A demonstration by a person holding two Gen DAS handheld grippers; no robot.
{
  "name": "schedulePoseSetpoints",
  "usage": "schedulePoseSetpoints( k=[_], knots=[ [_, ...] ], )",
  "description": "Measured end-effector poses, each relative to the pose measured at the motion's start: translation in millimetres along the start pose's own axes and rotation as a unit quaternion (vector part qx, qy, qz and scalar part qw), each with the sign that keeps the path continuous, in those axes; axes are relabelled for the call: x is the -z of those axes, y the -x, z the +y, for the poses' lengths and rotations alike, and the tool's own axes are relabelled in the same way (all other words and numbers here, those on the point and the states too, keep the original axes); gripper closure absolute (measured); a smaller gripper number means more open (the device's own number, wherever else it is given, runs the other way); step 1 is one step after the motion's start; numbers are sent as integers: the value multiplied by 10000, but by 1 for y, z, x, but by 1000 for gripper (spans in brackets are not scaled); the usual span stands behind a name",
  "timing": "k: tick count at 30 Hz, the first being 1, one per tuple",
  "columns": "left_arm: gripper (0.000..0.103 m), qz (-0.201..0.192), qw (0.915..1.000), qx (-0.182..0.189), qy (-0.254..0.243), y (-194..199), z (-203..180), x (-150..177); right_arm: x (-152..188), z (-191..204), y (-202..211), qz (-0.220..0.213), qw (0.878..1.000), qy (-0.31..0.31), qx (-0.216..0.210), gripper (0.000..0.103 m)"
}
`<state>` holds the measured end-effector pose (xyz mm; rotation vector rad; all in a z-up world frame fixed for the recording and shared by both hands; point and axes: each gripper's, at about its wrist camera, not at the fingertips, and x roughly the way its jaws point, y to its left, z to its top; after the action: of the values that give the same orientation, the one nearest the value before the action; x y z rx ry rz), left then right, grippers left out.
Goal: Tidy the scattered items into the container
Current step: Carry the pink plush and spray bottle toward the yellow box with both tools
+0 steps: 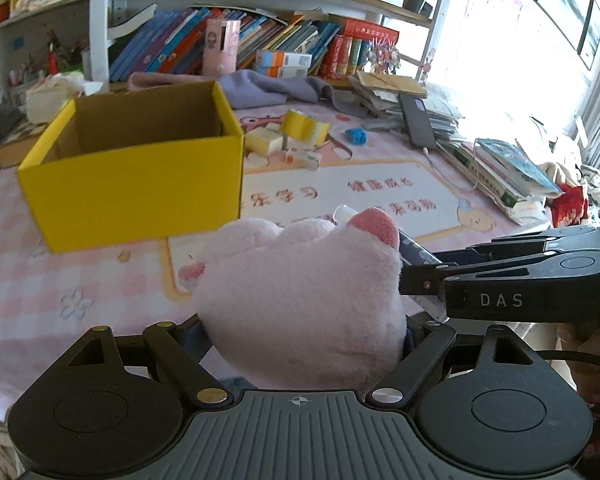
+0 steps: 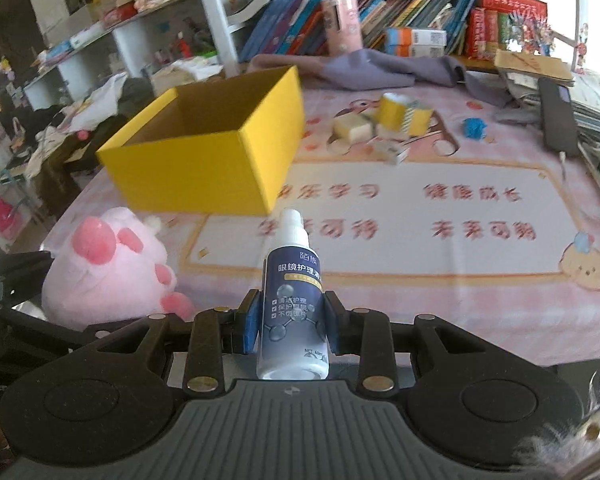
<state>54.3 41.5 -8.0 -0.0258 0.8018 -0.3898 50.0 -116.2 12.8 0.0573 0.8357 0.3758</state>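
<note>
My left gripper [image 1: 300, 332] is shut on a pink plush paw [image 1: 300, 300], held above the pink desk mat; the plush hides the fingertips. The paw also shows at the left of the right wrist view [image 2: 108, 268]. My right gripper [image 2: 290, 324] is shut on a blue-and-white spray bottle [image 2: 294, 300], its blue pads [image 2: 252, 328] pressing both sides. The right gripper's body shows in the left wrist view [image 1: 520, 276] to the right of the plush. An open, empty yellow box [image 1: 140, 176] stands ahead to the left, and it shows in the right wrist view [image 2: 212, 152] too.
Beyond the box lie a yellow tape roll [image 1: 302, 126], a yellow sponge block [image 1: 264, 140], a small white carton [image 1: 306, 158] and a blue spiky ball [image 1: 356, 136]. A phone [image 1: 416, 120] and book stacks [image 1: 500, 172] line the right. Purple cloth [image 1: 260, 88] and bookshelves sit behind.
</note>
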Motion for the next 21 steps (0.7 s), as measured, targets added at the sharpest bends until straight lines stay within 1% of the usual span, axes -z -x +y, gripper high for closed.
schedulePoseSetpoints(
  k=[4, 10, 16, 21],
  knots=[
    [17, -9, 9999, -27, 105, 13, 7, 11, 9, 19, 4, 56, 9999, 84, -45, 73],
    [17, -12, 9995, -203, 234, 26, 15, 21, 14, 40, 9, 93, 9995, 266, -121, 73],
    [17, -106, 9991, -315, 281, 38, 21, 26, 16, 57, 9, 158, 9985, 464, -225, 73],
    [17, -105, 9982, -388, 435, 44, 31, 30, 13, 71, 7, 134, 9972, 656, -335, 73]
  ],
)
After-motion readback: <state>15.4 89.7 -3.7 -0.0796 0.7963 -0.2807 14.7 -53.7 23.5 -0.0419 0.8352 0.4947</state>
